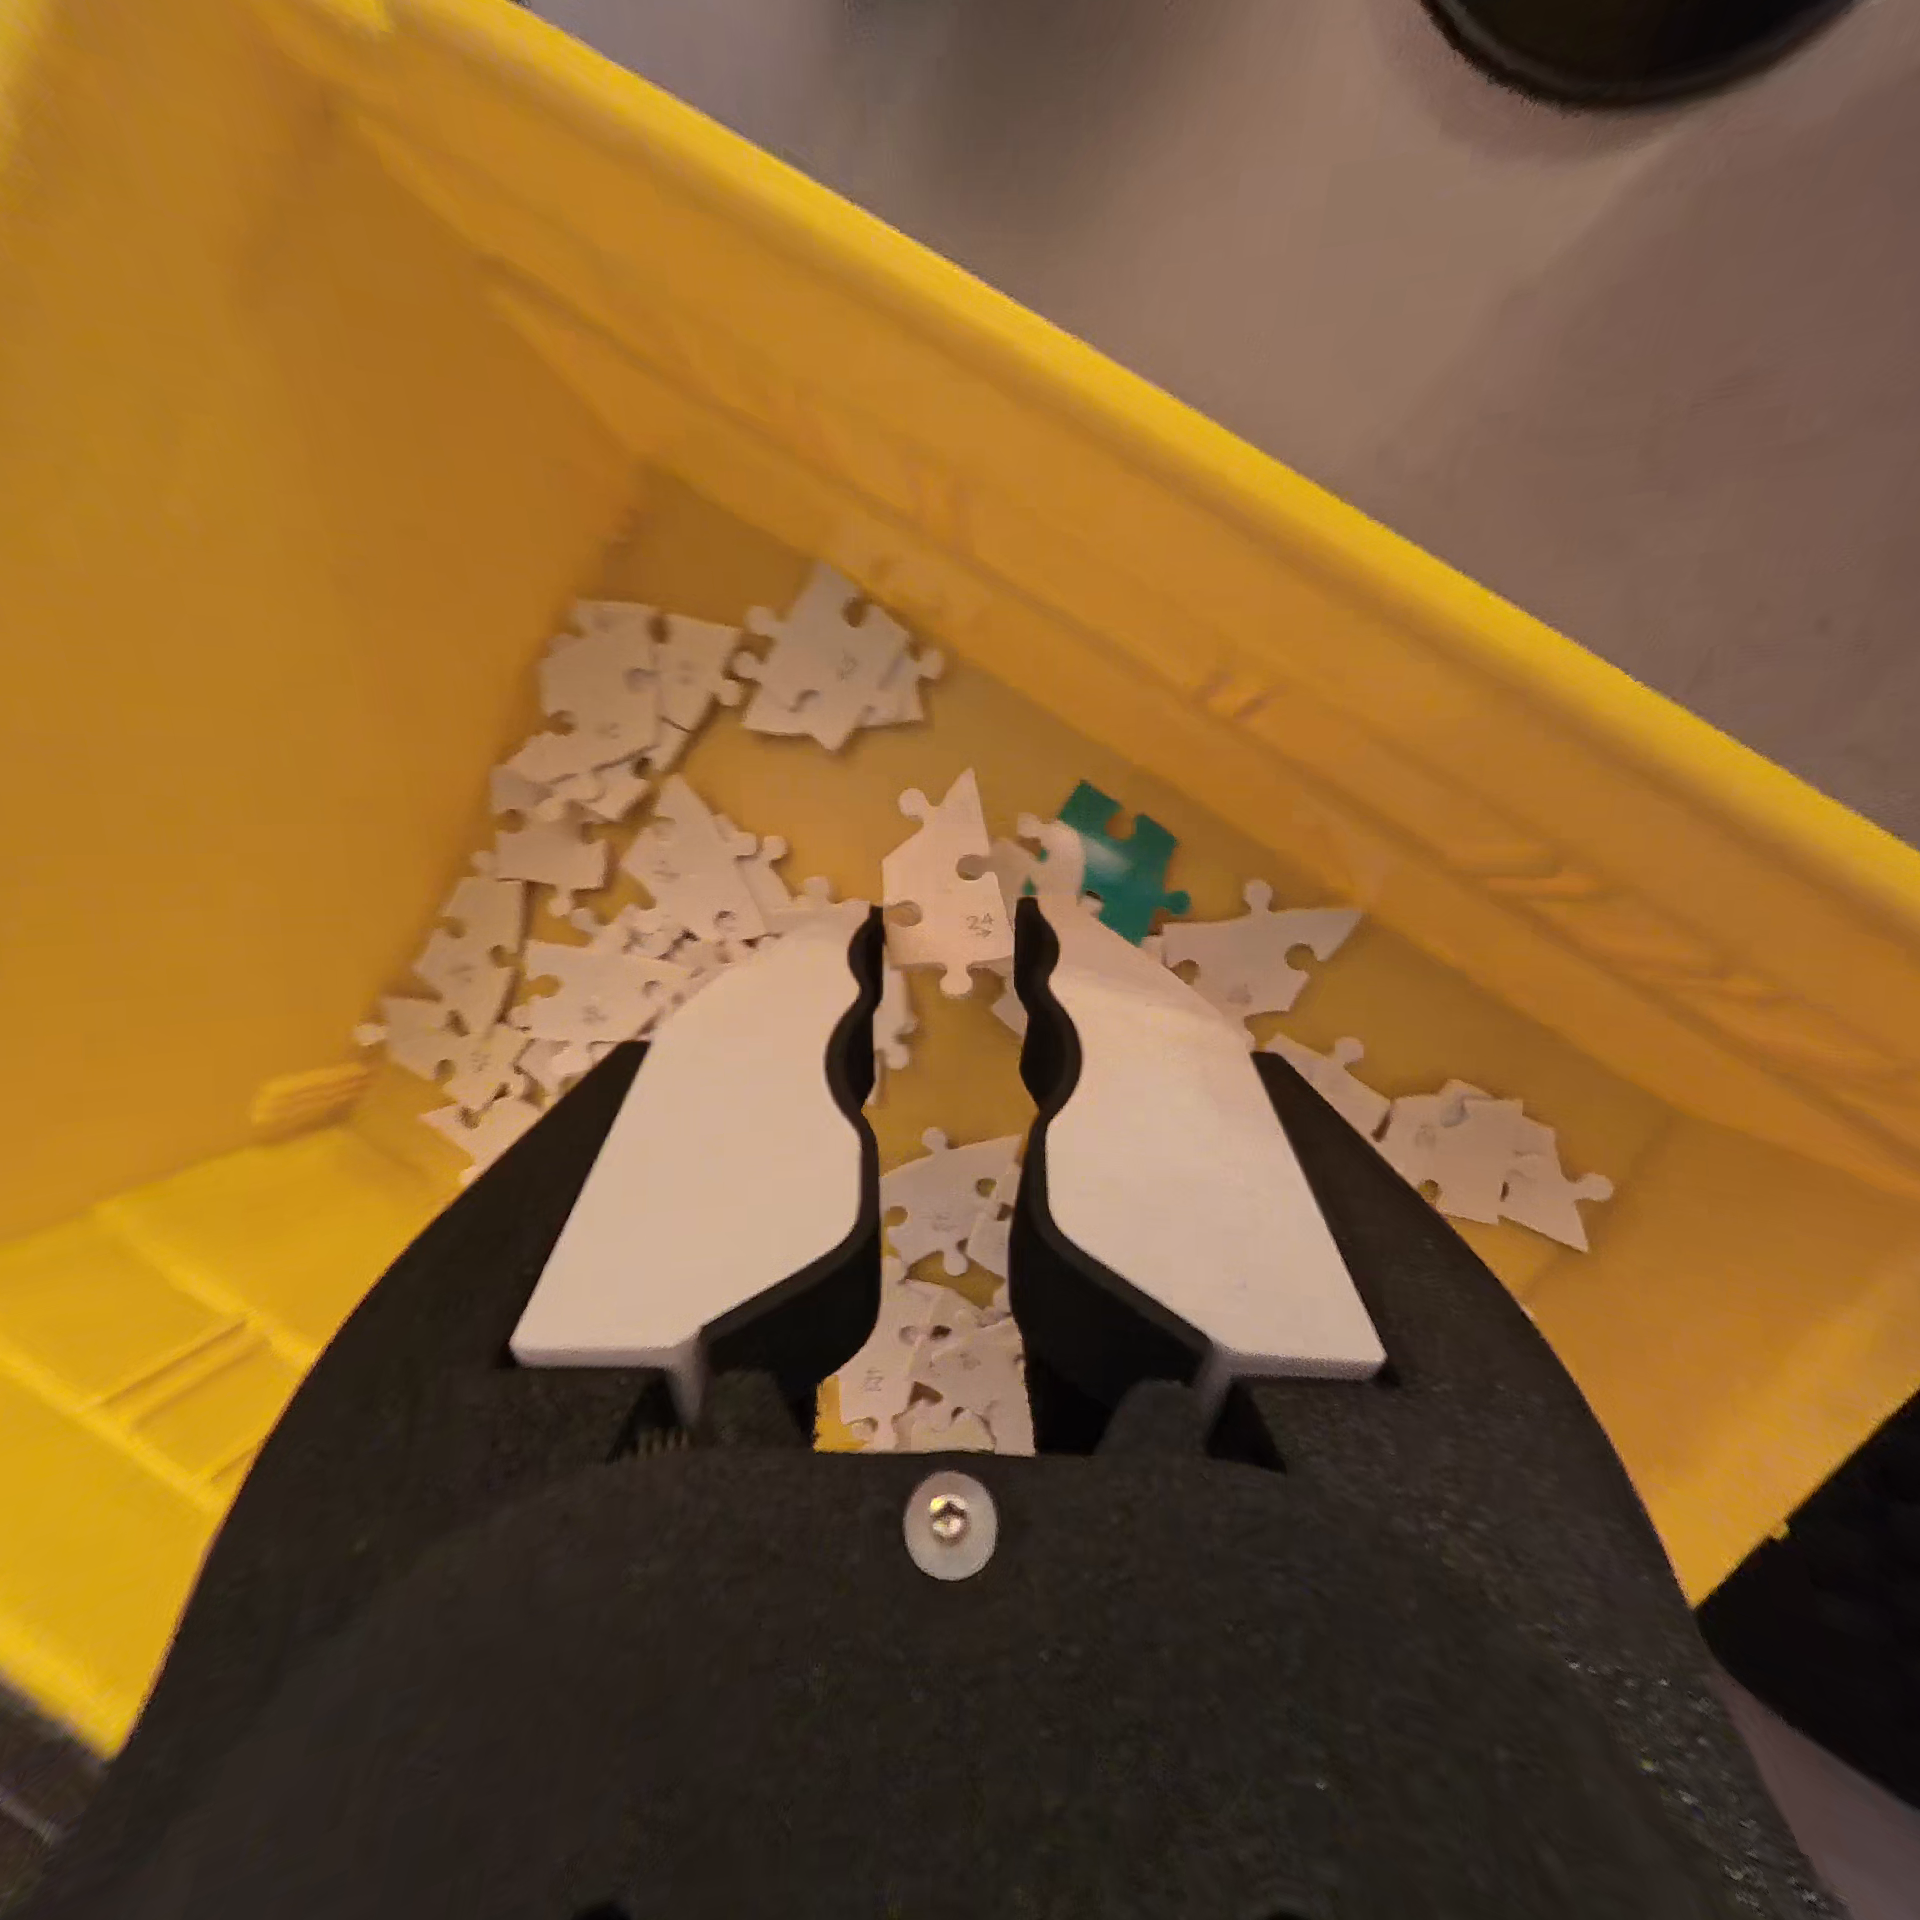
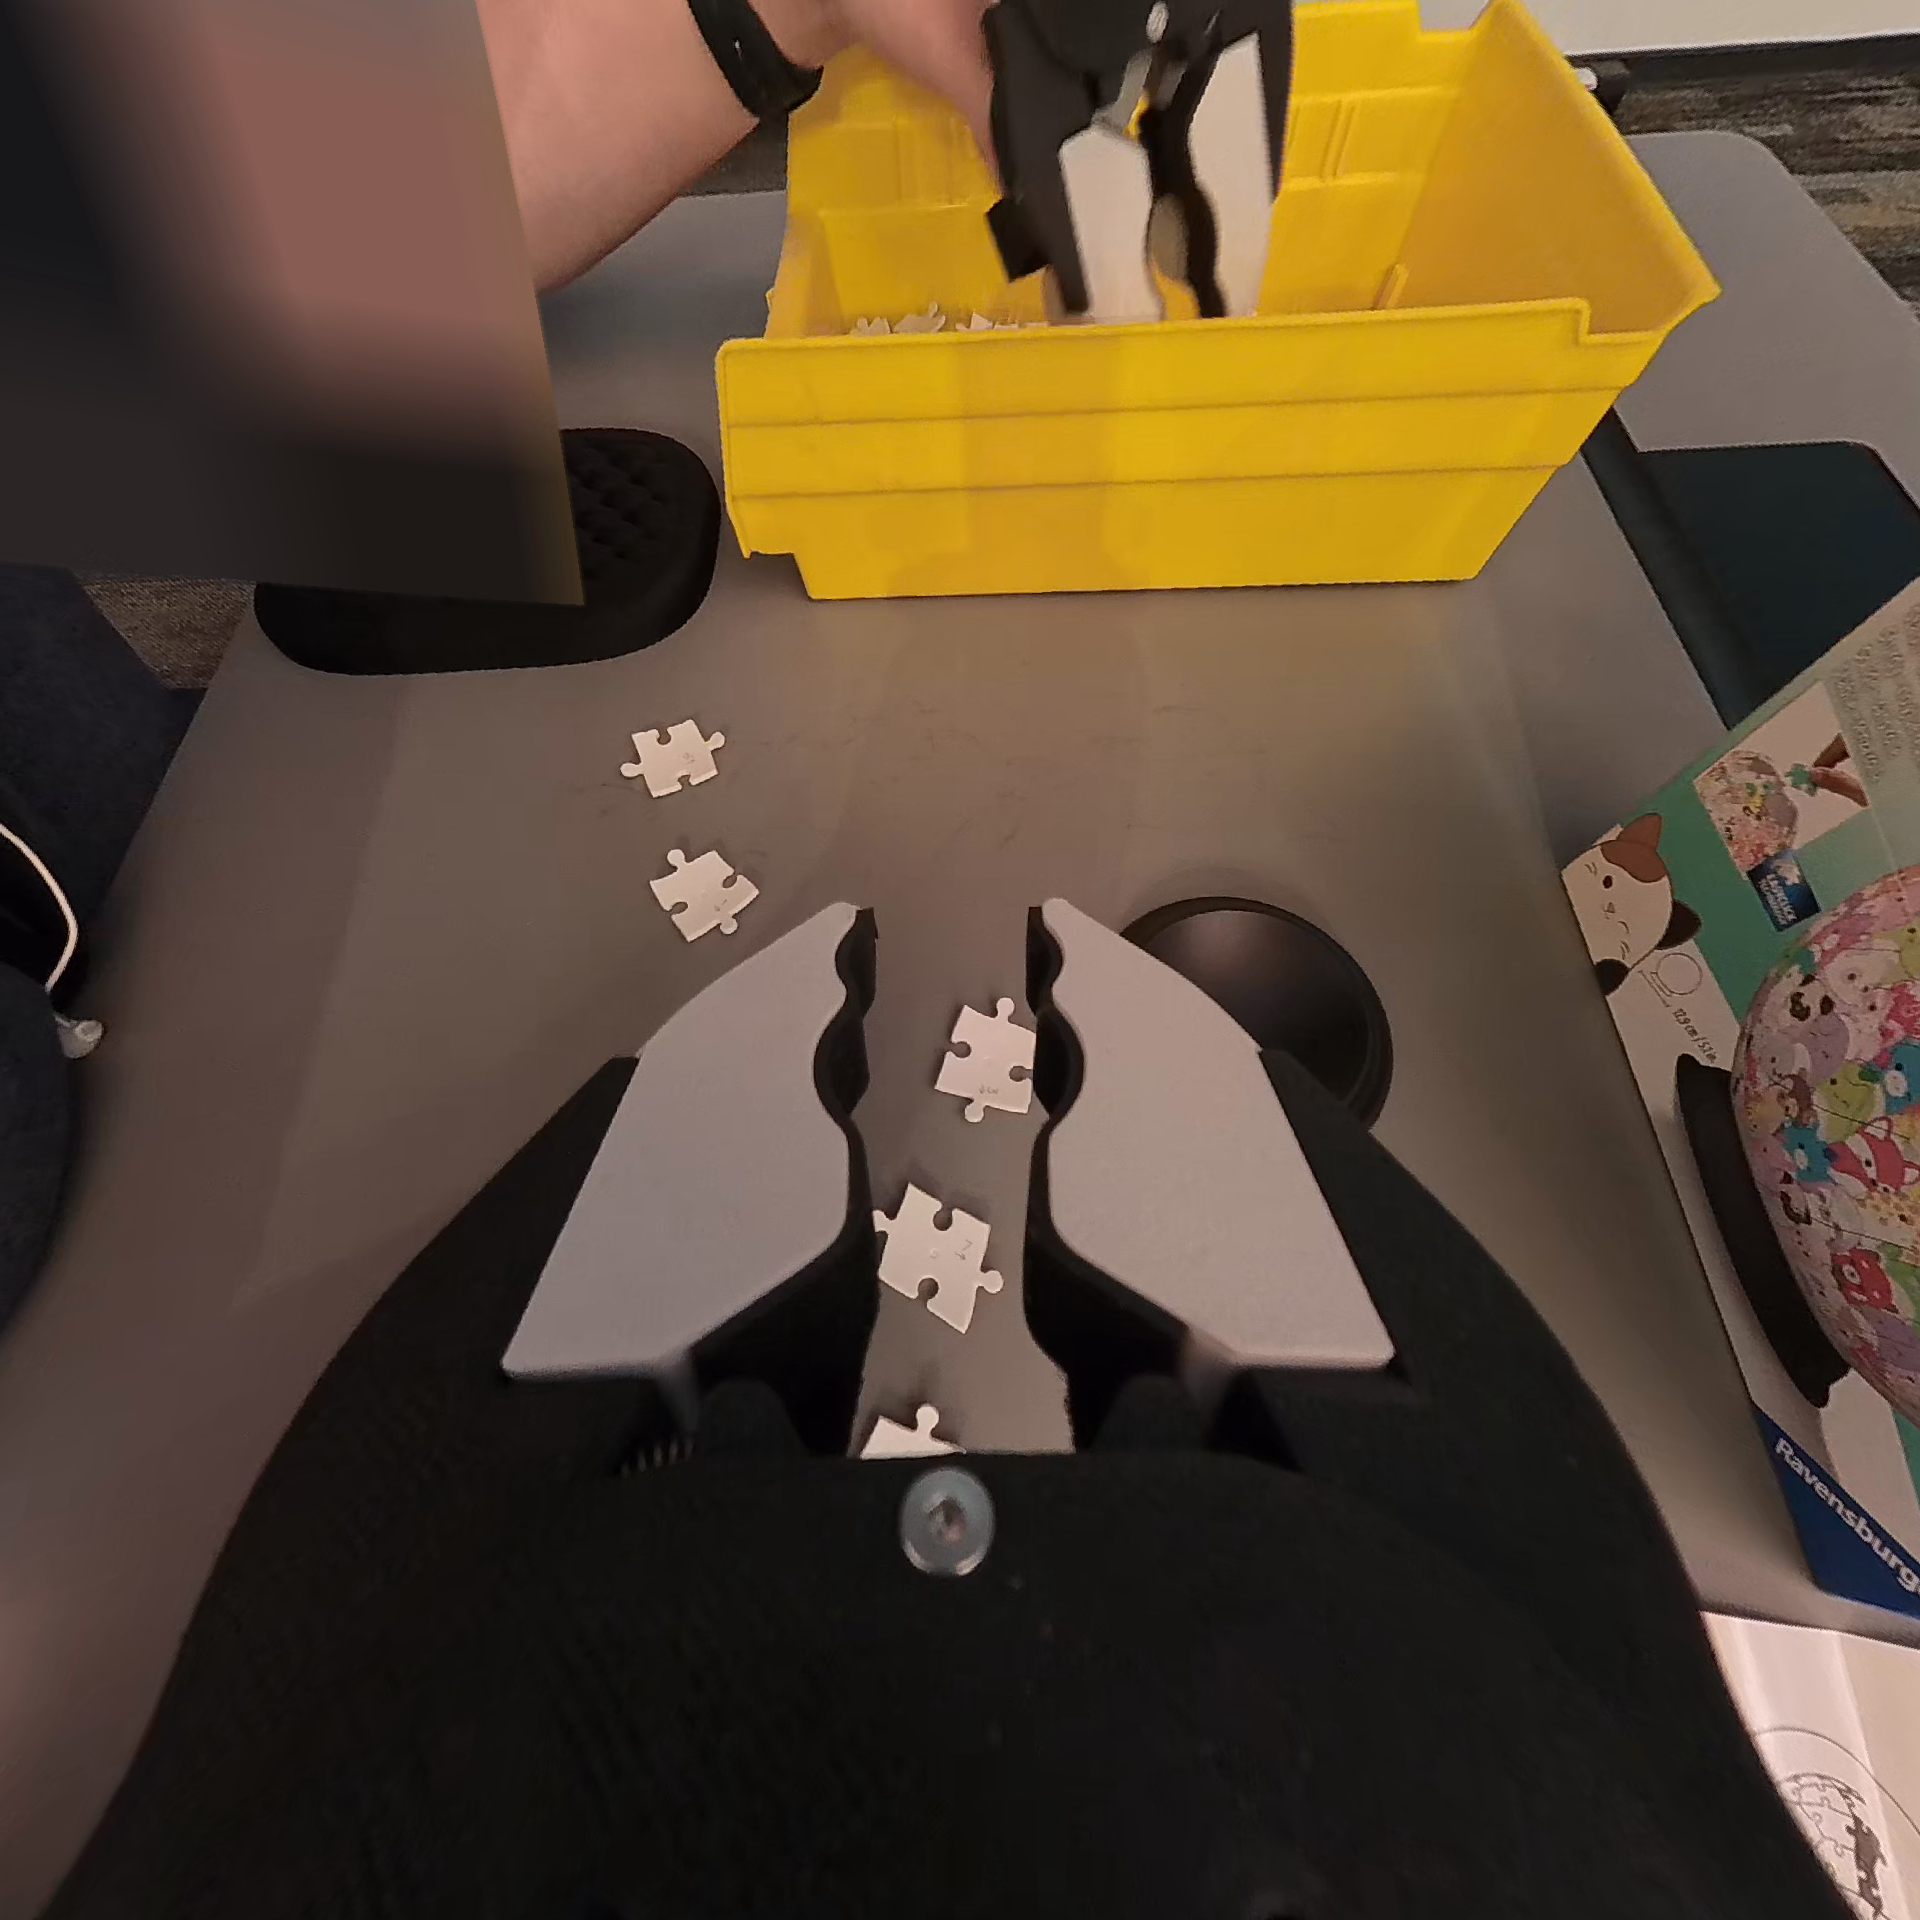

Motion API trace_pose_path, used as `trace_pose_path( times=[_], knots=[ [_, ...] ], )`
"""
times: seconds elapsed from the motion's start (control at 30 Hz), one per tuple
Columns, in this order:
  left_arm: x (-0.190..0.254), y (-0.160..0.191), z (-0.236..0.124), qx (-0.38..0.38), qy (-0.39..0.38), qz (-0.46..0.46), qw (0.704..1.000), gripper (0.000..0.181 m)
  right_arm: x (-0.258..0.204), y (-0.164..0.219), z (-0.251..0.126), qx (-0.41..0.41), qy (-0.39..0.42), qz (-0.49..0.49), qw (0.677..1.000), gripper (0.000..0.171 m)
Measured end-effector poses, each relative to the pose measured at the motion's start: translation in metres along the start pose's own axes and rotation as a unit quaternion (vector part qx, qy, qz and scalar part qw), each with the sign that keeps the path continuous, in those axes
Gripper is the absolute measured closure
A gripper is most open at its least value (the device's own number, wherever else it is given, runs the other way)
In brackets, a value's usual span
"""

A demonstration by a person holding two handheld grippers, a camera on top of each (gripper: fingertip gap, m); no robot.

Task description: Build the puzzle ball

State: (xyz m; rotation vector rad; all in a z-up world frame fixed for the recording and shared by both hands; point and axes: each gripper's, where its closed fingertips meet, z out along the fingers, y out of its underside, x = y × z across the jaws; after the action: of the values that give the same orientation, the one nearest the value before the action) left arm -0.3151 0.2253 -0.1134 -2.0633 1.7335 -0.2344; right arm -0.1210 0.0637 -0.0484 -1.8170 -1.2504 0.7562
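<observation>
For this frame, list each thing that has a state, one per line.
Left hand-held gripper: open, empty, inside the bin over the pieces.
Right hand-held gripper: open, empty, above the table.
Yellow bin: upright, holding loose pieces.
Green piece: colour side up in the bin.
Table pieces: blank side up, unjoined.
Puzzle box: lying flat.

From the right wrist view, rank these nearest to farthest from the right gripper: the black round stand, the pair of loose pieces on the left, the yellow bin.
Measured from the right gripper, which hangs open over the table:
1. Black round stand, just beside its right finger.
2. Pair of loose pieces, ahead to the left.
3. Yellow bin, at the table's far end, where the left gripper reaches in.
</observation>
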Motion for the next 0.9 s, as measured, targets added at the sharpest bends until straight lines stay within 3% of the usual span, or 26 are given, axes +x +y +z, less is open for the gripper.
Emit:
trace_pose_path(
  times=[0.33,0.5,0.57,0.63,0.7,0.9],
  knots=[
    [-0.022,-0.001,-0.031,0.017,-0.076,-0.052,0.996,0.158,0.002,0.0,-0.002,-0.001,0.009,-0.003,1.0,0.142],
    [0.014,-0.061,-0.087,0.135,-0.058,-0.109,0.983,0.158,0.001,-0.007,-0.008,0.006,0.016,-0.011,1.0,0.142],
    [0.04,-0.087,-0.095,0.149,-0.041,-0.121,0.981,0.158,-0.001,-0.012,-0.012,0.013,0.018,-0.016,1.0,0.142],
    [0.064,-0.102,-0.083,0.116,-0.028,-0.135,0.984,0.158,-0.005,-0.019,-0.016,0.02,0.016,-0.023,0.999,0.142],
    [0.071,-0.11,-0.065,0.09,-0.061,-0.152,0.982,0.158,-0.011,-0.025,-0.02,0.024,0.017,-0.035,0.999,0.142],
    [0.081,-0.107,0.003,0.02,-0.126,-0.223,0.966,0.158,-0.031,-0.049,-0.042,0.047,0.019,-0.08,0.995,0.142]
  ],
)
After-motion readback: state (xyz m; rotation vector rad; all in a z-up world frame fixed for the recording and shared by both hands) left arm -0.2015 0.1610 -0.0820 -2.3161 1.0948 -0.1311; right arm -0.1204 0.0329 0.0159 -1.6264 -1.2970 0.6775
